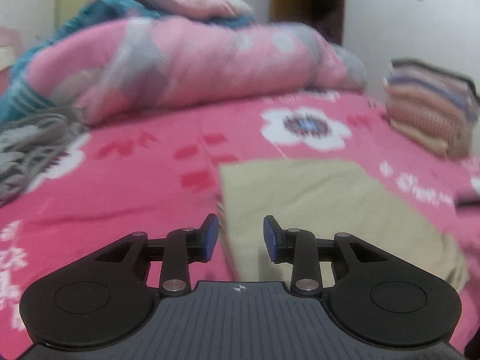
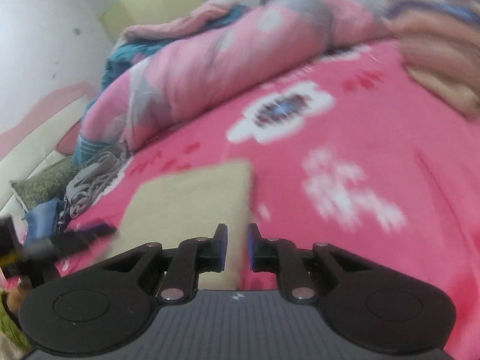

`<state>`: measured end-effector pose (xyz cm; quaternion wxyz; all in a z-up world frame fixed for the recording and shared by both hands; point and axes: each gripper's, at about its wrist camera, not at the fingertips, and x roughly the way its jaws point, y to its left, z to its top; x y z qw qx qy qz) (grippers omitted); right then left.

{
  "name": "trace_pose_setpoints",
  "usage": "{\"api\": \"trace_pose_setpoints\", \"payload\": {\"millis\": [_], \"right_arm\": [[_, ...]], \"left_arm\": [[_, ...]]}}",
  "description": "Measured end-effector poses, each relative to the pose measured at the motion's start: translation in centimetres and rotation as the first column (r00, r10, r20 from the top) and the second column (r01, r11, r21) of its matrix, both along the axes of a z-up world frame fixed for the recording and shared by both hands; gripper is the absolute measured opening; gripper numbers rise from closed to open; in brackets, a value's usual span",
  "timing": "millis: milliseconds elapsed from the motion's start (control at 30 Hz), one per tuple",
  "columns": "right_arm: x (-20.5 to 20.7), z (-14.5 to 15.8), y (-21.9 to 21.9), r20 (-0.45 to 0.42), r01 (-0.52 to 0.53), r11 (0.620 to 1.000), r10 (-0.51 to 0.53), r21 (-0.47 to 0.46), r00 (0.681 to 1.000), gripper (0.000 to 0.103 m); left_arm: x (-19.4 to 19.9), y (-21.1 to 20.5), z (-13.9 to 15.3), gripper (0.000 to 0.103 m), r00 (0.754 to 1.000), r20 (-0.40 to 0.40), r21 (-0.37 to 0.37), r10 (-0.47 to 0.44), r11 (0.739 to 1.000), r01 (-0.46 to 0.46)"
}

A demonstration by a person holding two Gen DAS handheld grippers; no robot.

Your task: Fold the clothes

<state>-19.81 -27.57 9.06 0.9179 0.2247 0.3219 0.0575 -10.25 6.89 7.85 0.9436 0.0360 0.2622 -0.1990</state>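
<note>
Both claws stand free of cloth. On the left claw (image 1: 241, 238) the blue pads are parted with a clear gap, and nothing lies between them; only the near part of the folded beige garment (image 1: 324, 210) shows through the gap, lower down on the bed. The right claw (image 2: 237, 247) has its jaws closer together, yet a narrow slot of daylight remains and no fabric is pinched there, so it reads as open and empty too.

That beige garment rests flat on the pink flowered bedsheet (image 1: 150, 186) as a tidy rectangle with squared edges, which suggests its folding is finished and it has been let go to lie there. From the left wrist view it sits just ahead of the claw and runs off to the right; from the right wrist view it sits ahead and to the left, its right edge roughly in line with the gap.

A stack of folded striped clothes (image 1: 432, 108) stands well apart at the far right of the bed, probably the place for finished pieces. A crumpled grey garment (image 1: 33, 150) lies at the far left, near the rolled pink quilt (image 1: 192, 66), and looks like the next piece to fold. Blur in the right view hides finer detail.
</note>
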Motion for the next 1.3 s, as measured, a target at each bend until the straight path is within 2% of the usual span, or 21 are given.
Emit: {"api": "trace_pose_setpoints", "payload": {"millis": [67, 200, 300, 367, 500, 567, 667, 767, 800, 867, 933, 1033, 1067, 1100, 1200, 1300], "right_arm": [[-2.2, -1.1, -0.7, -0.022, 0.024, 0.999, -0.023, 0.03, 1.0, 0.015], [-4.8, -2.8, -1.9, -0.047, 0.033, 0.995, -0.029, 0.099, 0.998, 0.015], [-5.3, -3.4, -1.8, -0.033, -0.022, 0.991, 0.027, 0.13, 0.999, 0.015], [-5.6, -3.3, -1.0, 0.007, -0.072, 0.995, 0.072, 0.07, 0.997, 0.015], [-6.4, -3.1, 0.6, 0.081, -0.164, 0.984, 0.169, -0.064, 0.982, 0.015], [-6.8, -3.2, 0.8, 0.107, -0.187, 0.978, 0.197, -0.094, 0.975, 0.015], [-5.9, -3.9, -0.1, 0.105, -0.202, 0.979, 0.199, 0.016, 0.974, 0.015], [-3.8, -5.1, -1.4, 0.07, -0.186, 0.955, 0.175, 0.232, 0.982, 0.015], [-3.0, -5.4, -1.6, 0.055, -0.177, 0.946, 0.168, 0.27, 0.984, 0.015], [-1.7, -5.8, -1.5, 0.029, -0.172, 0.935, 0.172, 0.309, 0.985, 0.015], [-0.8, -6.3, -1.1, 0.003, -0.195, 0.932, 0.204, 0.305, 0.979, 0.016], [-1.8, -6.8, -0.2, -0.002, -0.256, 0.937, 0.264, 0.236, 0.964, 0.008], [-2.3, -7.1, 0.2, -0.009, -0.274, 0.935, 0.283, 0.225, 0.959, 0.003], [-2.9, -7.3, 0.4, -0.015, -0.29, 0.932, 0.3, 0.217, 0.954, 0.003], [-4.1, -7.0, -0.8, -0.023, -0.271, 0.919, 0.289, 0.287, 0.957, 0.0], [-3.3, -5.9, -3.5, 0.007, -0.193, 0.919, 0.203, 0.344, 0.979, 0.005]], "left_arm": [[-1.6, 0.6, 1.5, 0.034, 0.999, 0.034, -0.033, 0.018, 0.999, -0.016], [-6.3, -1.2, 4.1, 0.042, 0.995, 0.075, -0.077, -0.066, 0.994, 0.071], [-8.7, -4.5, 4.1, 0.044, 0.982, 0.1, -0.04, -0.158, 0.986, 0.162], [-9.5, -6.8, 3.8, 0.044, 0.974, 0.1, 0.005, -0.201, 0.979, 0.202], [-7.2, -10.3, 3.4, 0.044, 0.982, 0.028, 0.101, -0.188, 0.978, 0.185], [-4.7, -12.1, 3.6, 0.044, 0.984, -0.036, 0.137, -0.176, 0.974, 0.179], [-1.0, -14.7, 3.9, 0.044, 0.976, -0.125, 0.179, -0.18, 0.963, 0.2], [2.5, -17.6, 3.4, 0.044, 0.962, -0.202, 0.206, -0.182, 0.953, 0.223], [3.4, -18.6, 2.7, 0.044, 0.96, -0.216, 0.251, -0.176, 0.94, 0.229], [5.2, -20.3, 0.4, 0.045, 0.957, -0.255, 0.38, -0.139, 0.896, 0.231], [6.5, -20.6, -1.6, 0.046, 0.949, -0.295, 0.437, -0.108, 0.868, 0.235], [7.6, -19.8, -1.8, 0.047, 0.939, -0.331, 0.392, -0.091, 0.892, 0.225], [7.7, -19.6, -1.9, 0.047, 0.937, -0.333, 0.391, -0.1, 0.89, 0.234], [7.7, -19.5, -1.9, 0.047, 0.936, -0.335, 0.391, -0.11, 0.887, 0.244], [7.8, -19.3, -2.2, 0.047, 0.929, -0.344, 0.395, -0.137, 0.877, 0.275], [8.4, -19.5, -2.0, 0.048, 0.914, -0.374, 0.389, -0.159, 0.868, 0.31]]}}
